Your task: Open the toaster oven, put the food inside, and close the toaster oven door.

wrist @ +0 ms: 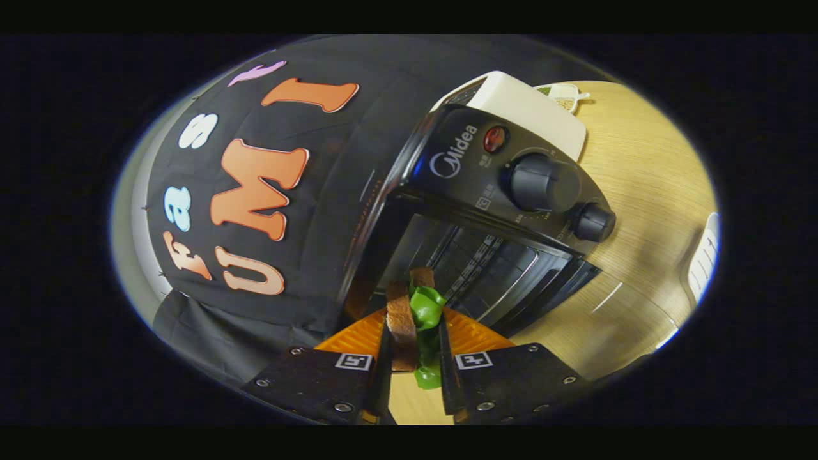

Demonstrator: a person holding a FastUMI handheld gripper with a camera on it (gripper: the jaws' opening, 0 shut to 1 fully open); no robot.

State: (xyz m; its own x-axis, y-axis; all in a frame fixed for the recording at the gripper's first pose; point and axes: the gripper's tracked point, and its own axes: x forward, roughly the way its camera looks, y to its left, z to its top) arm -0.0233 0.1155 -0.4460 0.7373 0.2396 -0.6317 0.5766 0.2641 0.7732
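Claw [414,358] grasps the sandwich [412,319] upright between both fingers, long axis pointing straight ahead into the open oven [505,191] cavity just beyond.

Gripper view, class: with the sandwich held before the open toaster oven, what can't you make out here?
- Sandwich: its lower part is hidden between the gripper's fingers, which press on it.
- Toaster oven cavity: too dark to see the back; the sandwich covers part of the opening.
- White item on the table: cut off at the view's edge.
- Small dish behind the oven: mostly hidden.
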